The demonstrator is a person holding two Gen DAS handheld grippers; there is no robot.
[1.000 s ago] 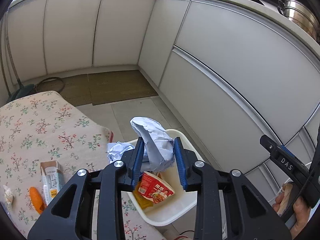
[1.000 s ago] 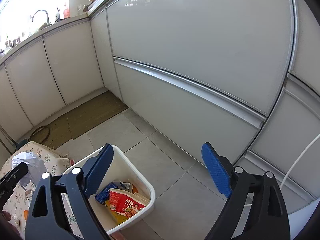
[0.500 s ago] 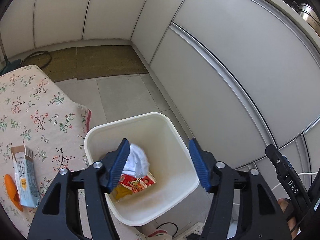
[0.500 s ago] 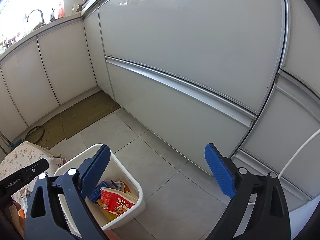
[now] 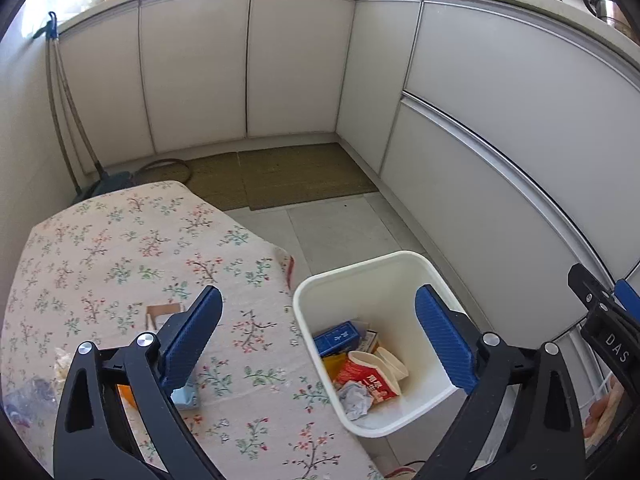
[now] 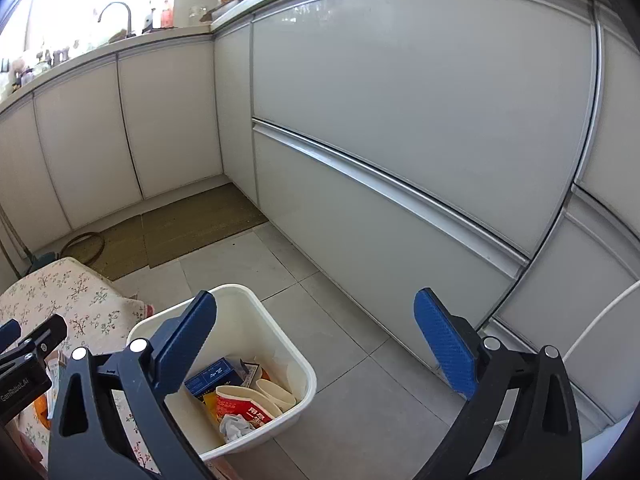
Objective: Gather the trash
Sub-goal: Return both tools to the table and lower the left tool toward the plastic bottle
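Note:
A white trash bin (image 5: 360,276) stands on the floor beside the floral table (image 5: 120,248). Inside it lie a crumpled grey-white paper (image 5: 354,398), a red snack packet (image 5: 370,380) and a blue box (image 5: 336,336). My left gripper (image 5: 316,340) is open and empty above the table edge and bin. A small carton (image 5: 160,318) and an orange piece (image 5: 126,394) lie on the table behind its left finger. My right gripper (image 6: 316,348) is open and empty over the bin (image 6: 280,332) and floor; the paper (image 6: 234,428) shows inside.
White cabinet fronts (image 5: 500,140) run along the back and right. A brown mat (image 5: 296,176) lies on the tiled floor (image 6: 352,360). A broom (image 5: 68,120) leans at the left. A white cable (image 6: 592,328) hangs at the right.
My left gripper opened and let the crumpled paper fall into the bin, then pulled back and left over the table. My right gripper stayed open, drifting slightly.

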